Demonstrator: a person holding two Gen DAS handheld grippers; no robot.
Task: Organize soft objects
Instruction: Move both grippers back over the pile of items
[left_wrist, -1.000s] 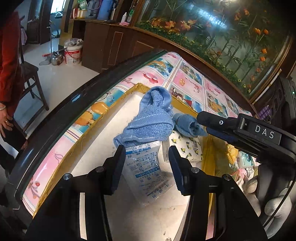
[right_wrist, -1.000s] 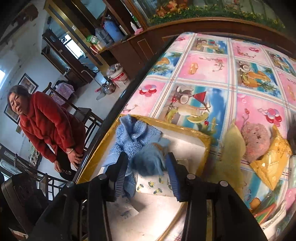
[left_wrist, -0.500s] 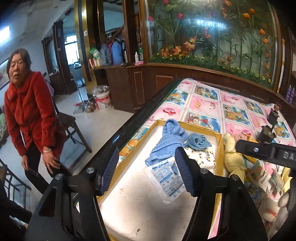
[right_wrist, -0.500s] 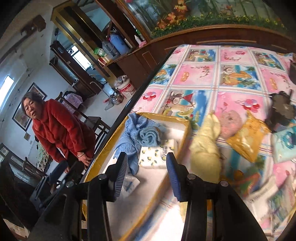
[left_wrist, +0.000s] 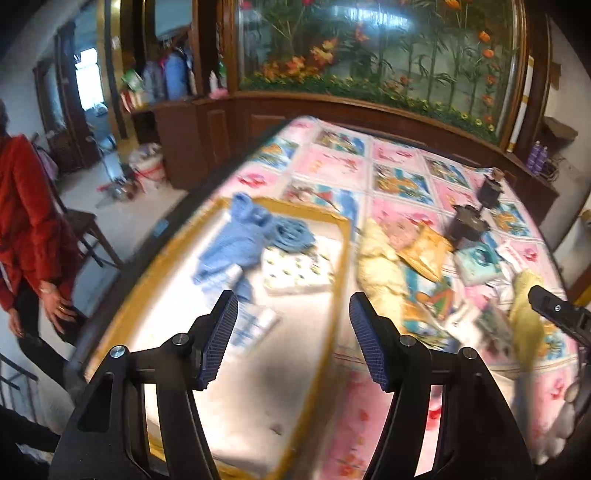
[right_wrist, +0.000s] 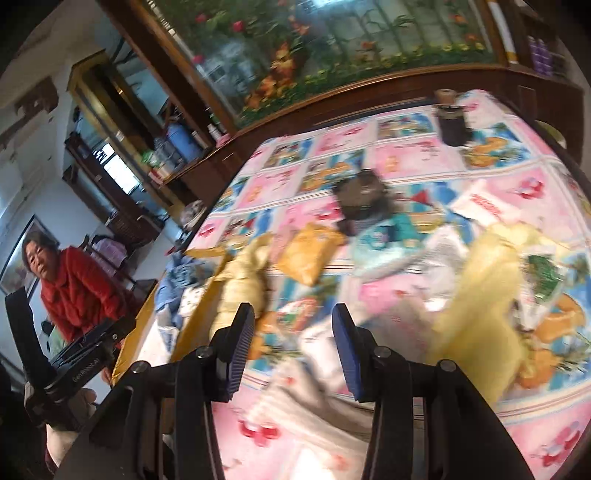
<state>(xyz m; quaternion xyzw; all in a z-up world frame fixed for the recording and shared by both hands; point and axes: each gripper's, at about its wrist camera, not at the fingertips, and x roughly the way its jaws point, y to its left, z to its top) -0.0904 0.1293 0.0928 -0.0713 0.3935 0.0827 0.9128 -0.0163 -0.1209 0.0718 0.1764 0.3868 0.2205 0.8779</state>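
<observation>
- Your left tongs (left_wrist: 293, 338) are released — the jaws stand apart with nothing between them, above the near part of the yellow-rimmed tray (left_wrist: 341, 258).
- Your right tongs (right_wrist: 293, 350) are released as well, jaws parted and empty, over the cartoon-print tablecloth (right_wrist: 406, 155) on the table.
- Inside the tray, at its far end, you find the blue towel (left_wrist: 236, 240) lying crumpled, with a rolled blue cloth (left_wrist: 293, 234) touching its right side.
- Just in front of the roll lies a white pack with a lemon print (left_wrist: 299, 269); nearer to you lies a white packet with blue print (left_wrist: 255, 325), blurred.
- Outside the tray, just beside its right rim, a pale yellow cloth (left_wrist: 380, 273) lies on the tablecloth, with an orange packet (left_wrist: 426, 253) touching it.
- A second yellow cloth (right_wrist: 484, 295) lies to the right of your right tongs — blurred in that view.
- A teal packet (left_wrist: 478, 260) sits further right among other packets too blurred to tell apart.
- A person in a red jacket (right_wrist: 77, 291) stands at the left of the table.
</observation>
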